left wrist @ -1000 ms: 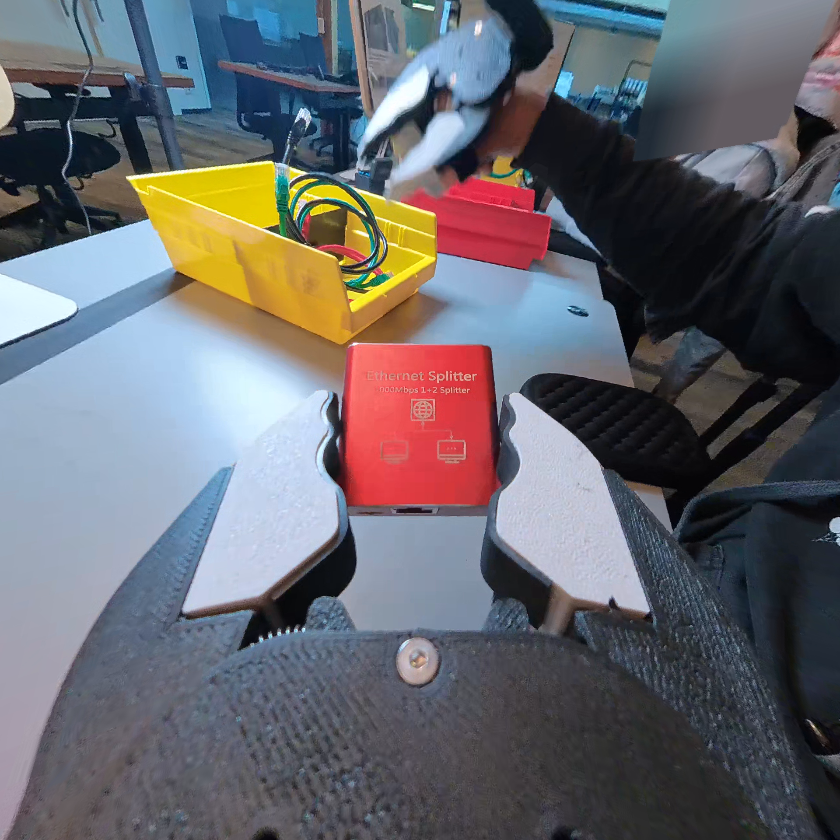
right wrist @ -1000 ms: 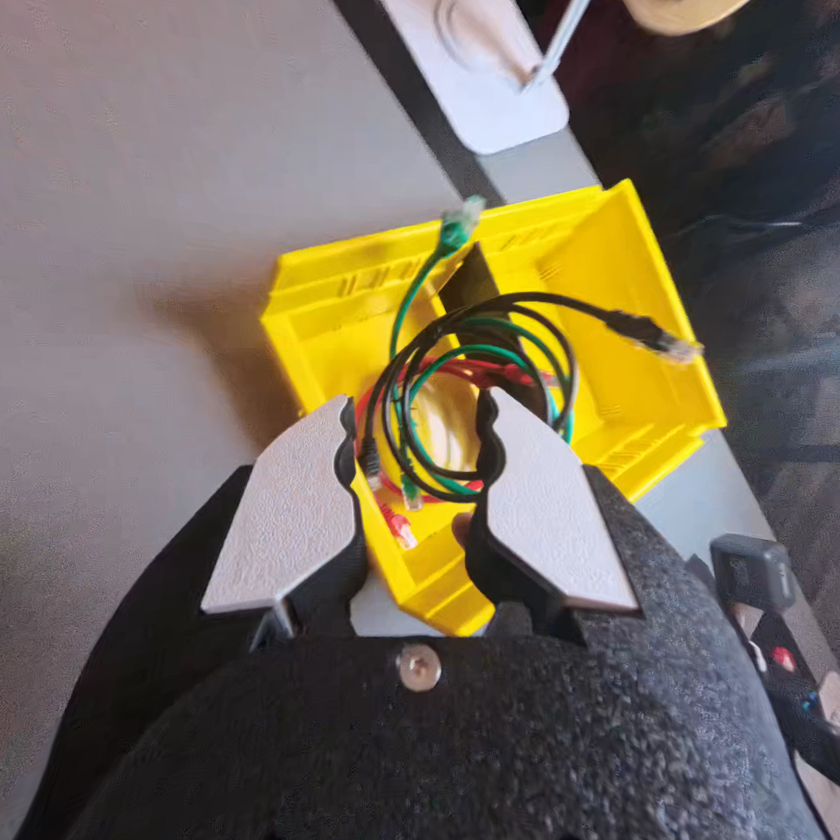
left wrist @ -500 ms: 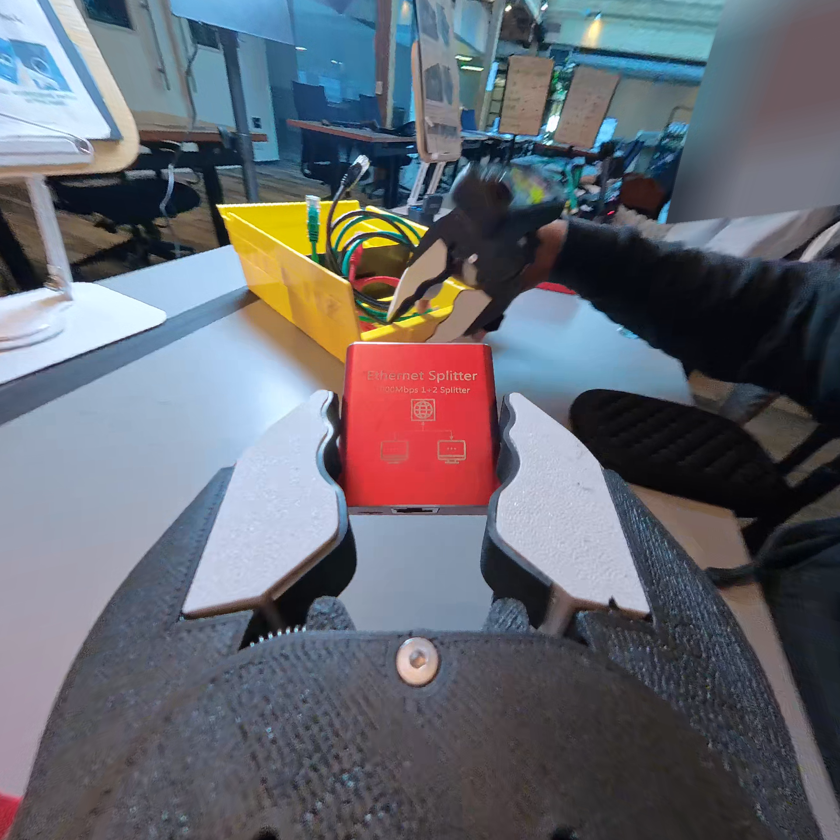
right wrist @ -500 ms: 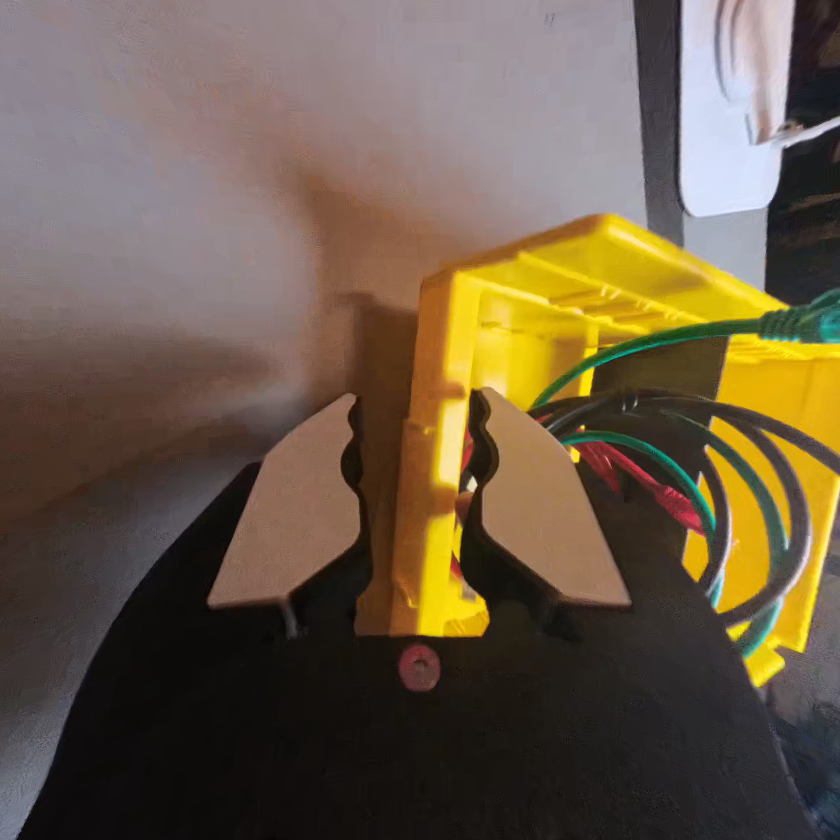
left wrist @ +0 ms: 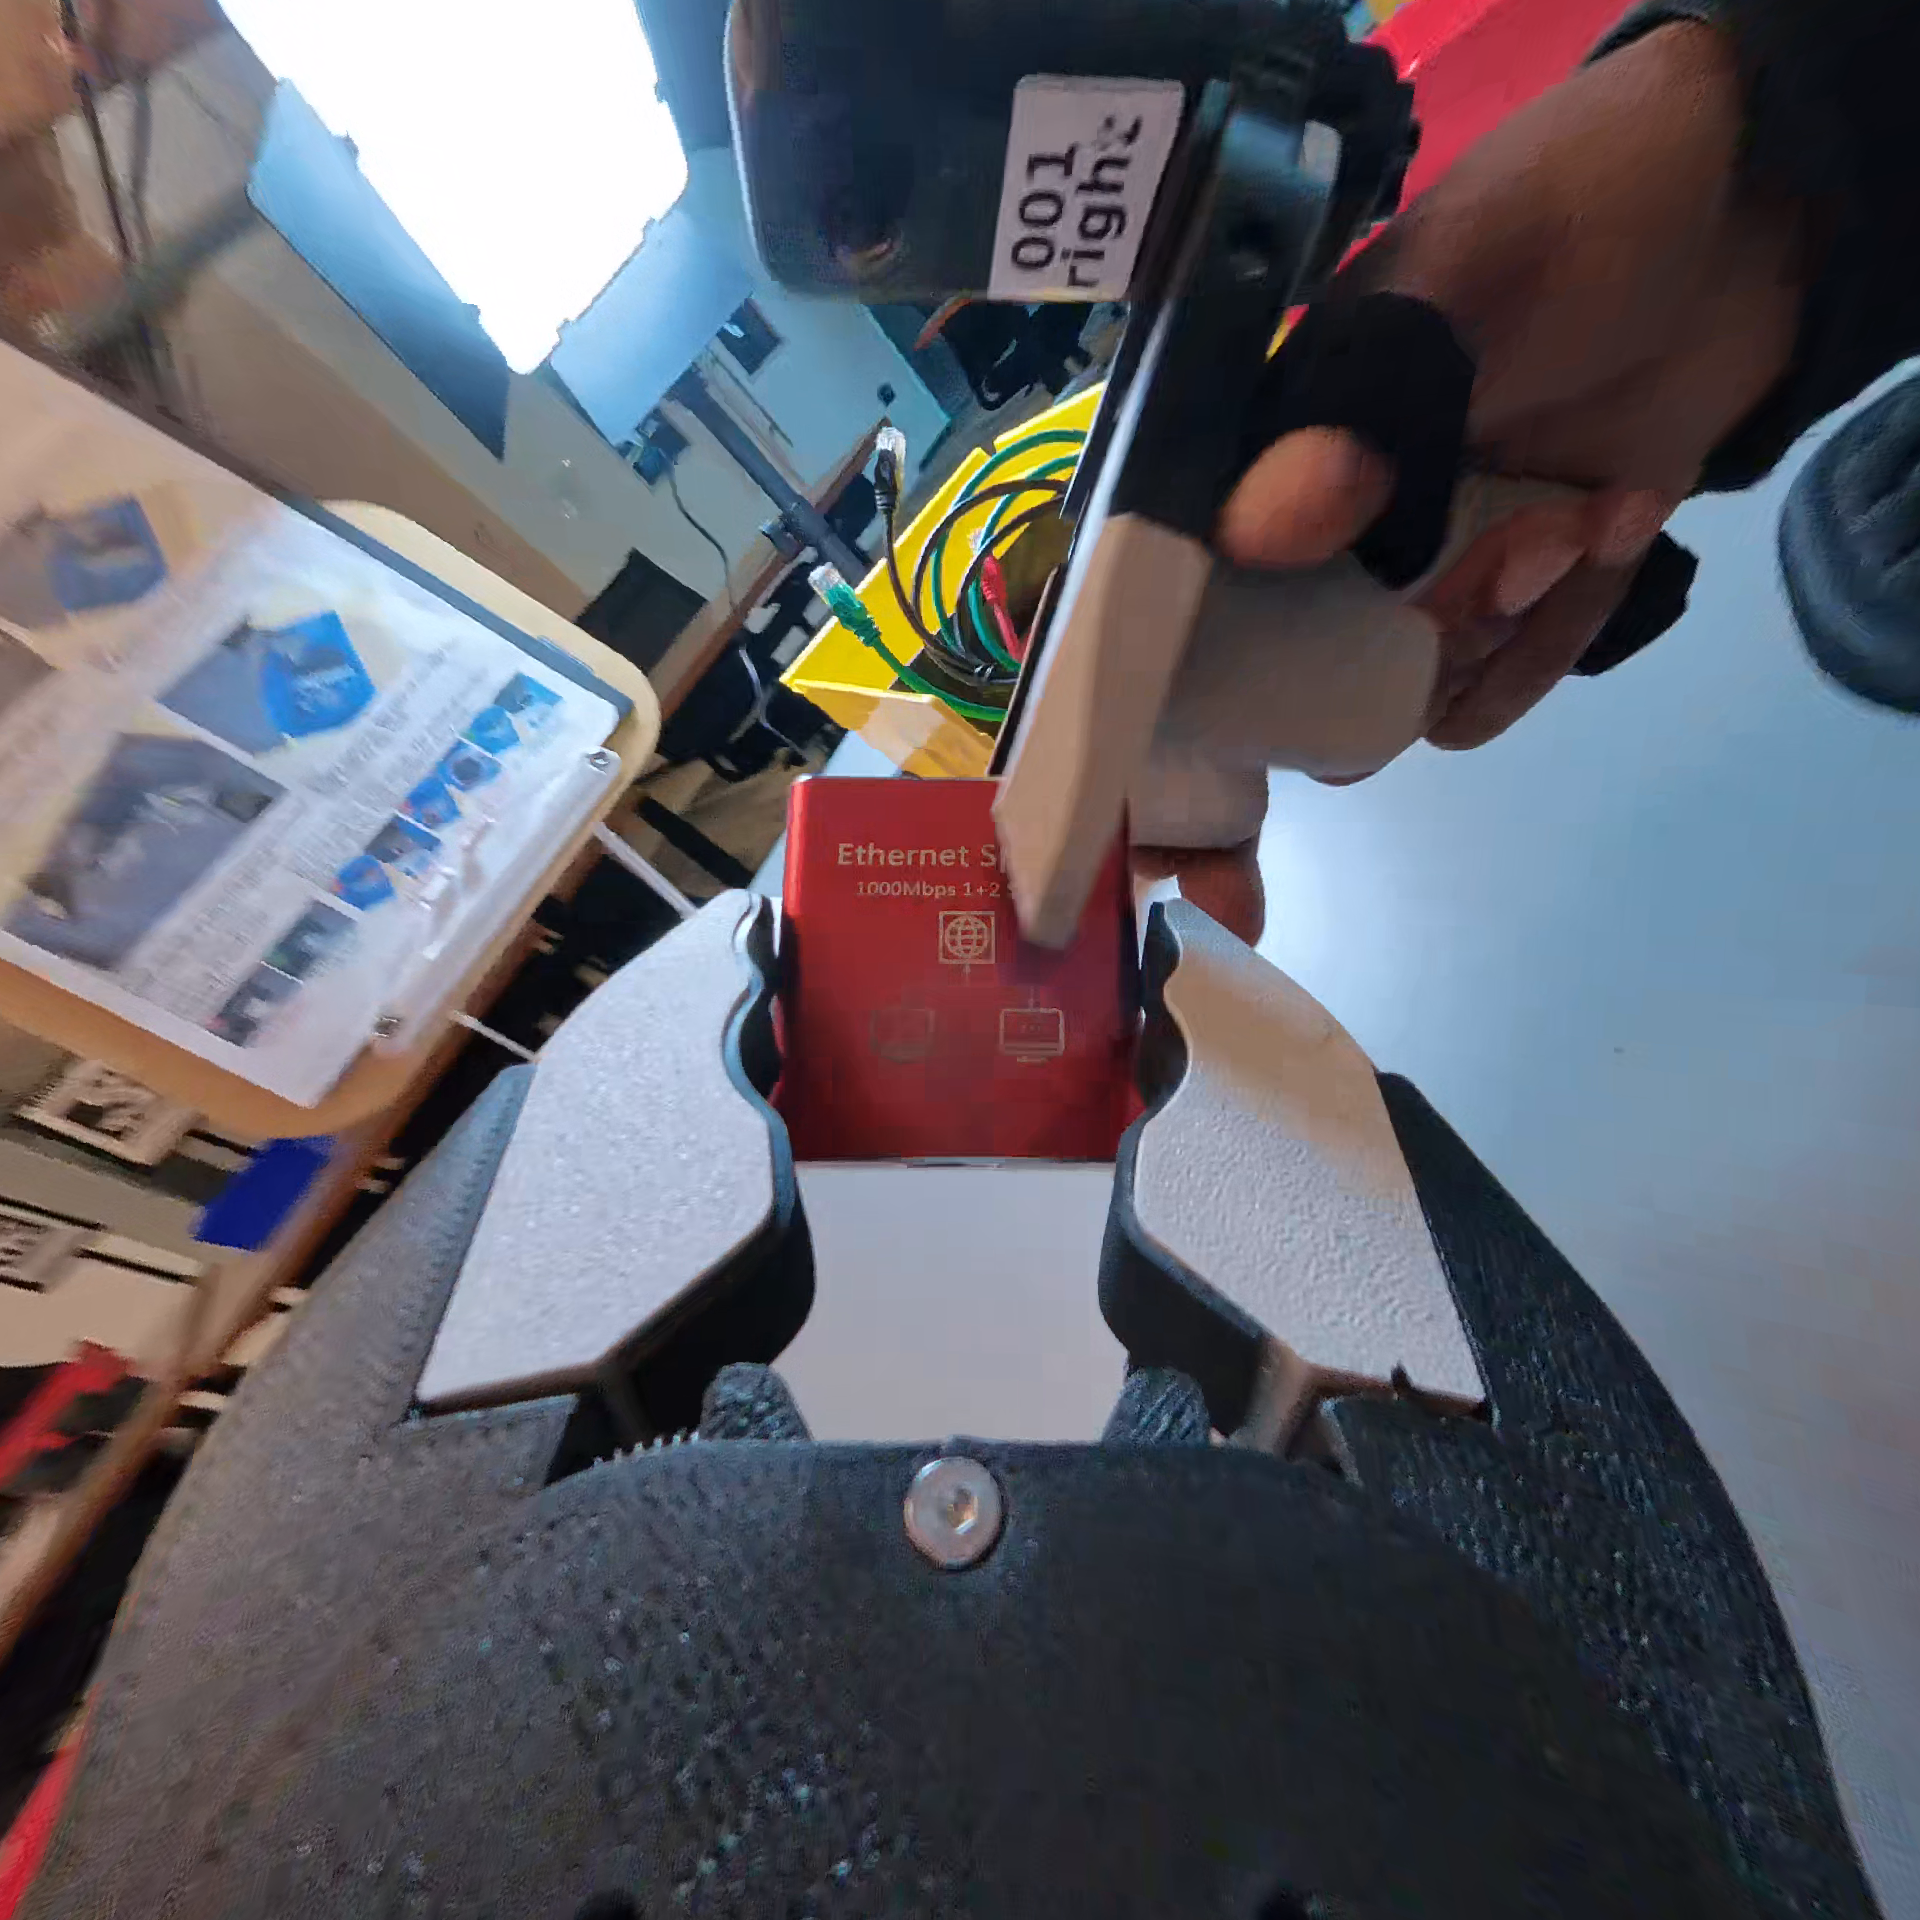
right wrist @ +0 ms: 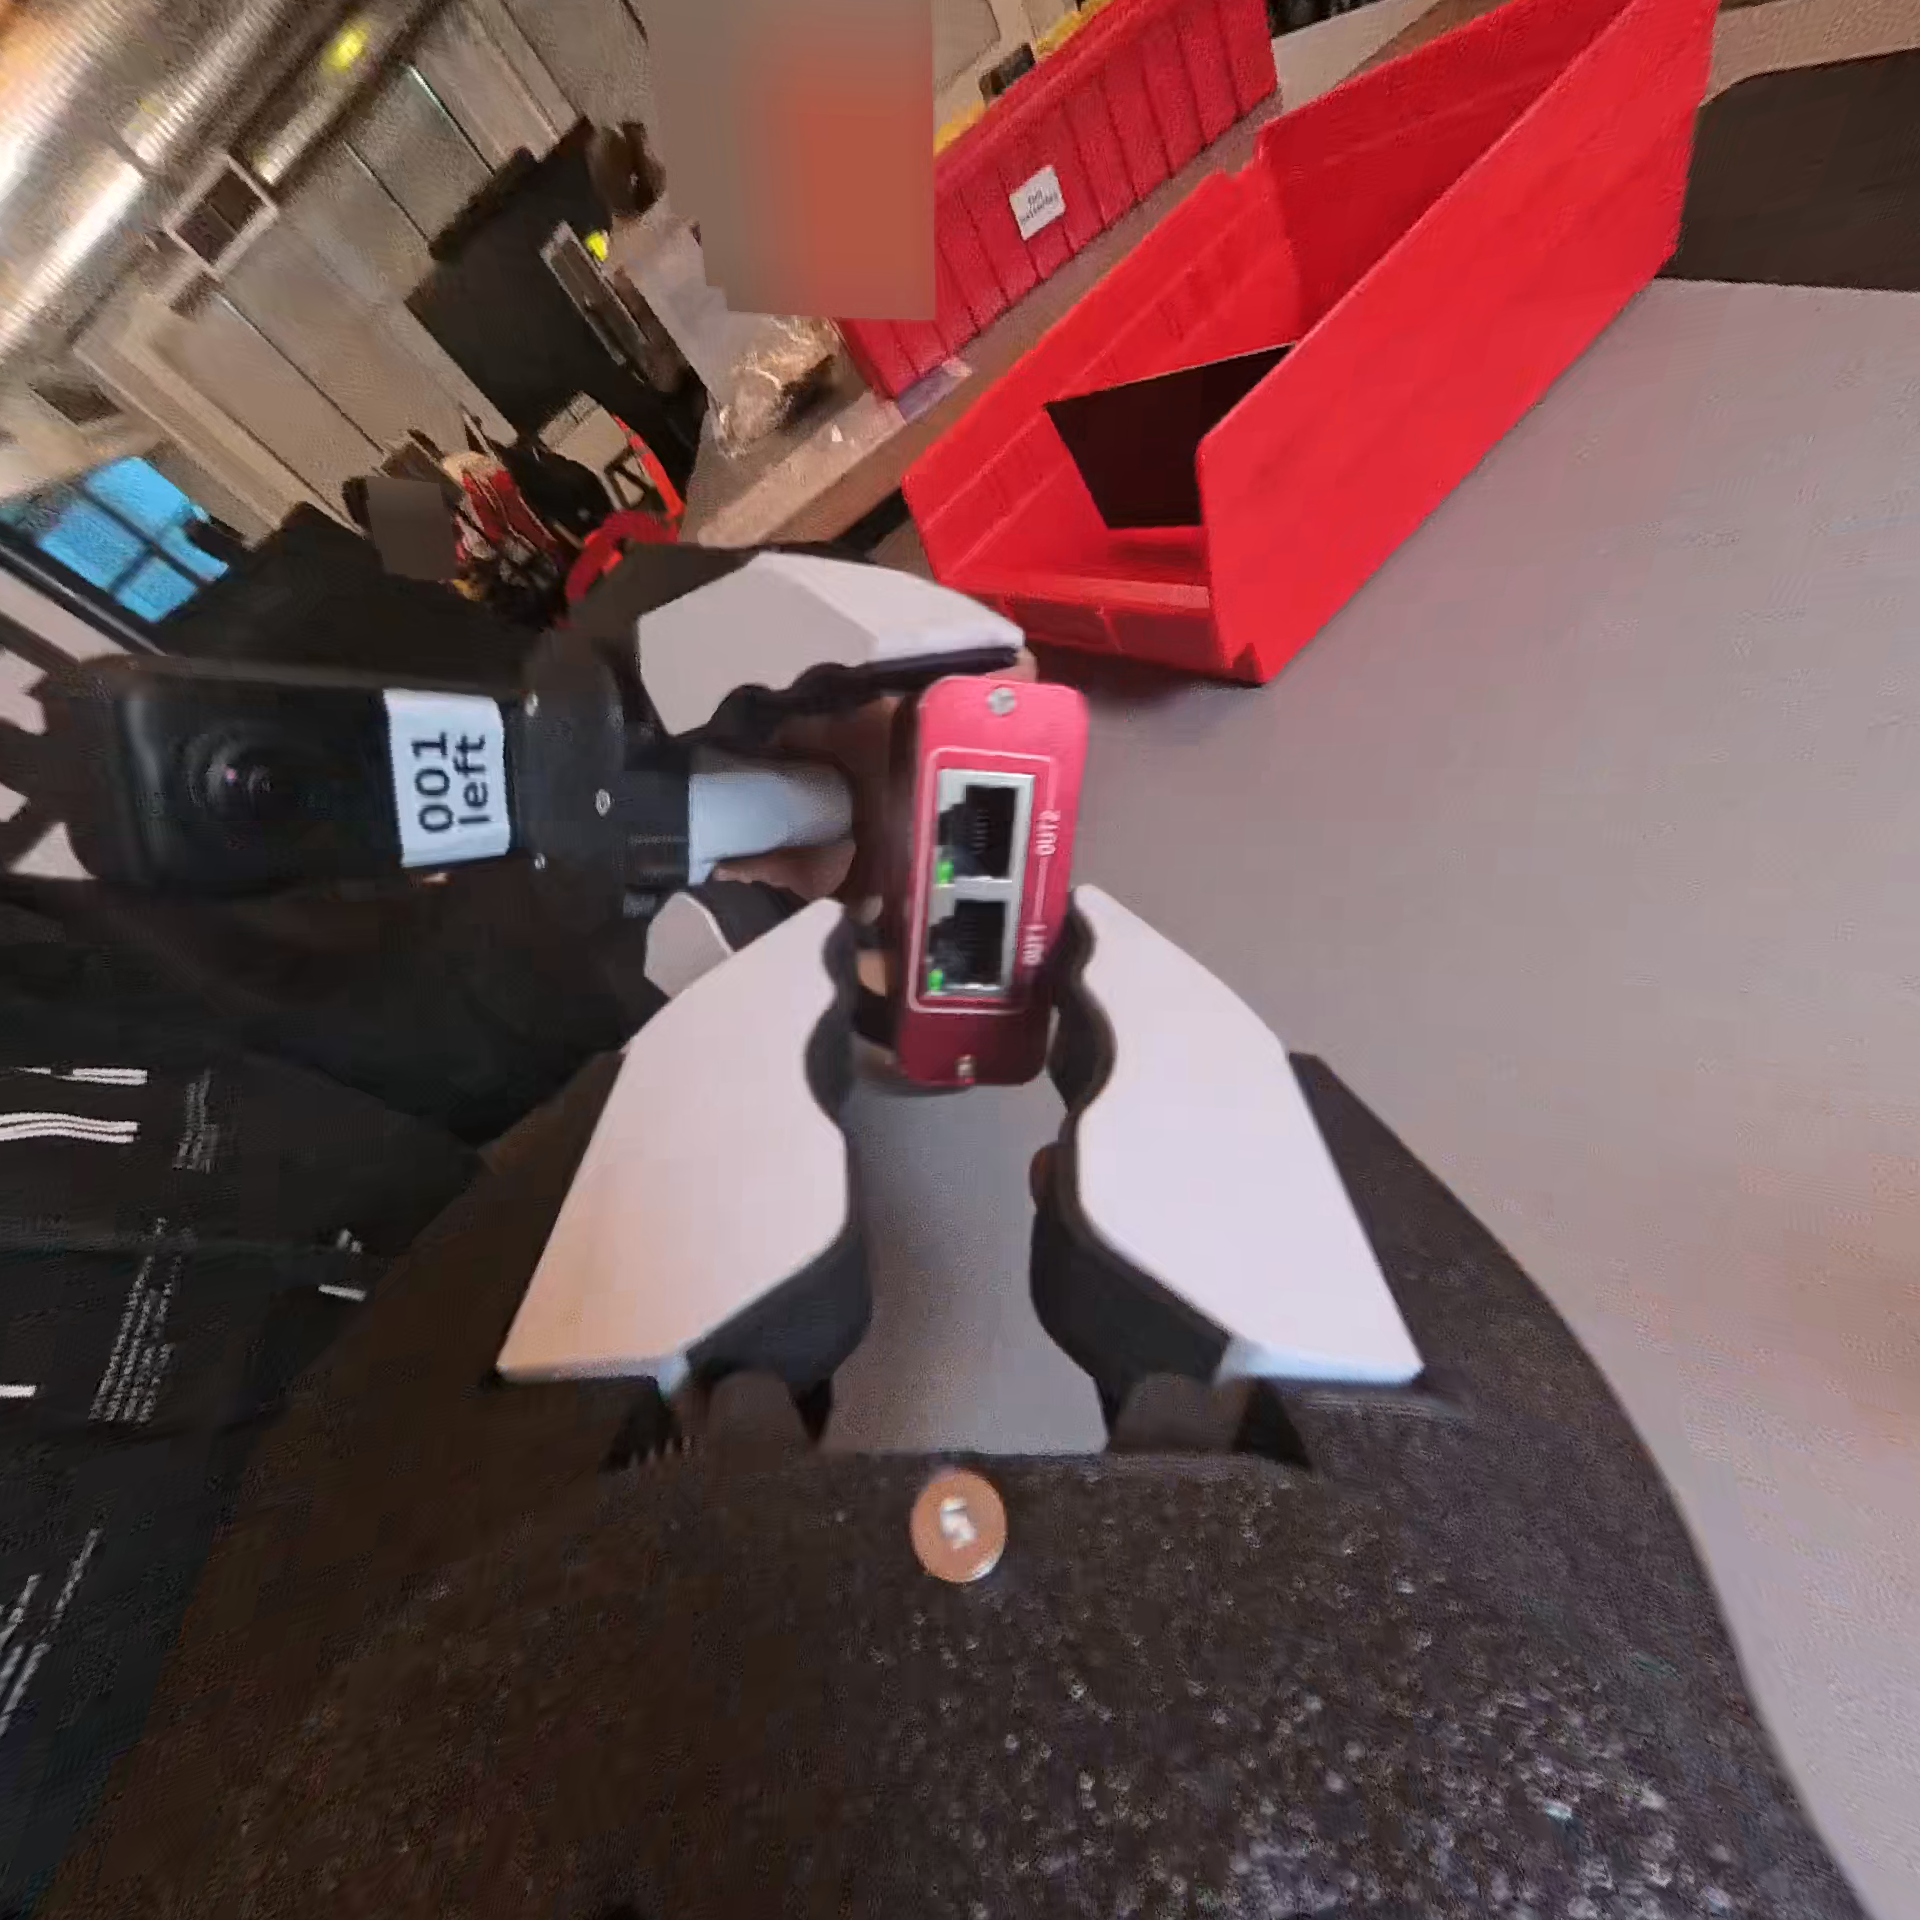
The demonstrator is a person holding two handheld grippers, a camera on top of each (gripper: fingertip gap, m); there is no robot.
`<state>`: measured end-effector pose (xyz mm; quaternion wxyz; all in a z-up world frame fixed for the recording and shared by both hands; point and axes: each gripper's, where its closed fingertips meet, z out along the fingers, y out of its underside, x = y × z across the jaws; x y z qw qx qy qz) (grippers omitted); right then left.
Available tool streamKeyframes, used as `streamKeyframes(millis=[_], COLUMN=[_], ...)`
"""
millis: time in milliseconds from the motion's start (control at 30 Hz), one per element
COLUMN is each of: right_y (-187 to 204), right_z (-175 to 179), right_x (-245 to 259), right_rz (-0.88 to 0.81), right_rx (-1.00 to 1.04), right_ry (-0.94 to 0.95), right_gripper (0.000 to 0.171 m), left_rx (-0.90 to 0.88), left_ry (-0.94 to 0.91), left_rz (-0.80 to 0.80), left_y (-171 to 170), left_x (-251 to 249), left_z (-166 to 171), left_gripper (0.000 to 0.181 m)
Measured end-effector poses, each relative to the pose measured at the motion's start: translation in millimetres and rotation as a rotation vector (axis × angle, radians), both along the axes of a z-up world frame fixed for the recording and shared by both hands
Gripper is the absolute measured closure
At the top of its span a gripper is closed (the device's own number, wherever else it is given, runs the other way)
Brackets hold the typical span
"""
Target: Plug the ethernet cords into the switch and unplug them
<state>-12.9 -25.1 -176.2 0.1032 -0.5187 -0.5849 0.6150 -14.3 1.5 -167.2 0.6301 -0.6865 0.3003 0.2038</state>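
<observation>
the left gripper (left wrist: 951, 1023) has its pale textured jaws closed against the two long sides of a small red metal box-shaped ethernet switch (left wrist: 935, 997), holding it lifted above the grey tabletop (left wrist: 1621, 1039). in the right wrist view the switch (right wrist: 982, 883) shows its end face with two empty network sockets, one above the other, facing the camera.

the right gripper (right wrist: 951, 982) sits right at that socket end with its jaws partly open, one on each side of the switch's end; whether they press on it cannot be told. in the left wrist view one pale finger (left wrist: 1081, 748) of the right gripper lies across the switch's top face, and the person's hand (left wrist: 1538, 436) in a black fingerless glove grips the handle.

behind the switch, a yellow plastic bin (left wrist: 935, 665) holds coiled green, black and red ethernet cords (left wrist: 966, 582), none plugged in. a red plastic bin (right wrist: 1351, 416) rests on the tabletop beyond the right gripper.
</observation>
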Motion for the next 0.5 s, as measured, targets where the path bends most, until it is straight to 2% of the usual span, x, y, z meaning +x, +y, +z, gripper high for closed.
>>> streamKeyframes(millis=[33,100,233,333,400,500], right_y=[0.8,1.0,20.4,12.9,5.4,-2.5], right_z=[1.5,0.6,-5.4,-1.4,2.8,8.0], right_x=[-1.7,1.8,20.2,43.2,48.3,47.3], right_rz=[0.009,0.081,0.172,0.334,0.383,0.397], right_rx=[-0.027,-0.031,0.275,0.458,0.519,0.499], right_ry=[0.024,0.021,0.041,0.064,0.076,0.104], right_gripper=[0.145,0.145,0.145,0.145,0.145,0.145], left_rx=[0.021,-0.006,-0.211,-0.373,-0.458,-0.470], left_ry=[0.029,-0.048,-0.464,-0.730,-0.769,-0.691], left_rz=[0.007,-0.034,-0.217,-0.401,-0.485,-0.531], left_y=[-0.9,-2.1,-8.6,-16.4,-21.6,-25.7], left_x=[0.3,4.5,15.8,27.5,39.7,55.1], left_z=[1.2,0.1,-8.9,-16.1,-24.8,-31.2], left_gripper=[0.114,0.114,0.122,0.129,0.134,0.155])
